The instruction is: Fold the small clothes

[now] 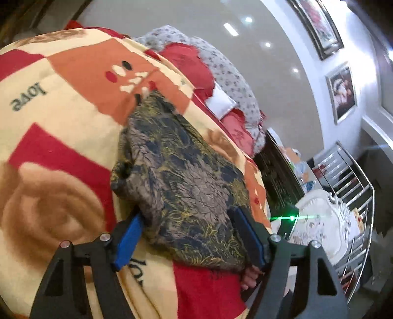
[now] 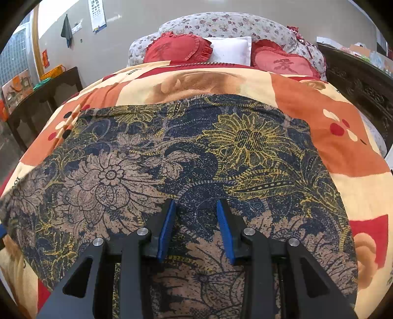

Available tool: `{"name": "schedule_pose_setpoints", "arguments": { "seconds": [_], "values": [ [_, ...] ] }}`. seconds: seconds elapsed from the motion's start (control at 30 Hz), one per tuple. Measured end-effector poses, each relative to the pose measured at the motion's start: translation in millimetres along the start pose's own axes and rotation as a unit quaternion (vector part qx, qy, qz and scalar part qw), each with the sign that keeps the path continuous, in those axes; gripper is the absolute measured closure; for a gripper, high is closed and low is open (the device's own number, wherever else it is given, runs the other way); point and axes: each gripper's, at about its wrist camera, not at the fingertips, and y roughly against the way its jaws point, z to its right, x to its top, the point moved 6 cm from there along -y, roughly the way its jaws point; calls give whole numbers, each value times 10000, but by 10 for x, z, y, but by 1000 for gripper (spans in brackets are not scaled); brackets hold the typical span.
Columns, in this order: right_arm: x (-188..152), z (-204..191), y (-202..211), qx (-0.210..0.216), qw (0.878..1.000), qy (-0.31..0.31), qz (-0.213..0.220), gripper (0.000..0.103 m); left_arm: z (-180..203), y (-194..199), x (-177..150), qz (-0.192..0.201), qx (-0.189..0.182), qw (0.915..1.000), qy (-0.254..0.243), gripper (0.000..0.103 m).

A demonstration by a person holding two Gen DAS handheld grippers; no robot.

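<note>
A dark floral garment point(image 2: 172, 159) in navy, tan and yellow lies spread flat on the patterned bedspread point(image 2: 319, 117). My right gripper point(image 2: 196, 203) hovers over its near middle, open, with flat cloth showing between the blue pads point(image 2: 167, 225). In the left wrist view the same garment point(image 1: 186, 176) runs away from me, one end bunched at the left. My left gripper point(image 1: 187, 213) stands wide open astride the garment's near end; one blue pad point(image 1: 130, 235) sits at the cloth's left edge and the other lies on its right side. A person's fingers point(image 1: 248, 277) show below the right finger.
Two red heart cushions point(image 2: 176, 47) and a white pillow point(image 2: 229, 50) lean on the floral headboard point(image 2: 221, 23). A dark carved cabinet point(image 2: 358, 83) flanks the bed's right side and a dark wooden table point(image 2: 44, 95) its left. A metal rack point(image 1: 353, 186) and white ornate tray point(image 1: 321, 216) stand beyond the bed's edge.
</note>
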Motion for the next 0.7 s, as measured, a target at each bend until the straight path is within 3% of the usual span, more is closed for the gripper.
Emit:
{"name": "schedule_pose_setpoints", "arguments": {
  "seconds": [0.17, 0.33, 0.4, 0.53, 0.63, 0.7],
  "values": [
    [1, 1, 4, 31, 10000, -27, 0, 66, -182, -253, -33, -353, 208, 9991, -70, 24],
    [2, 0, 6, 43, 10000, -38, 2, 66, -230, -245, -252, -815, 240, 9963, -93, 23],
    [1, 1, 4, 46, 10000, -42, 1, 66, -248, -214, -251, -833, 292, 9960, -102, 25],
    [5, 6, 2, 48, 10000, -44, -1, 66, -446, -211, -3, -457, 357, 9970, 506, 27],
    [3, 7, 2, 50, 10000, -45, -1, 66, -456, -274, 92, -421, 134, 9957, 811, 29],
    [3, 9, 2, 53, 10000, -48, 1, 66, -305, -254, 72, -464, -174, 9967, 635, 32]
  ]
}}
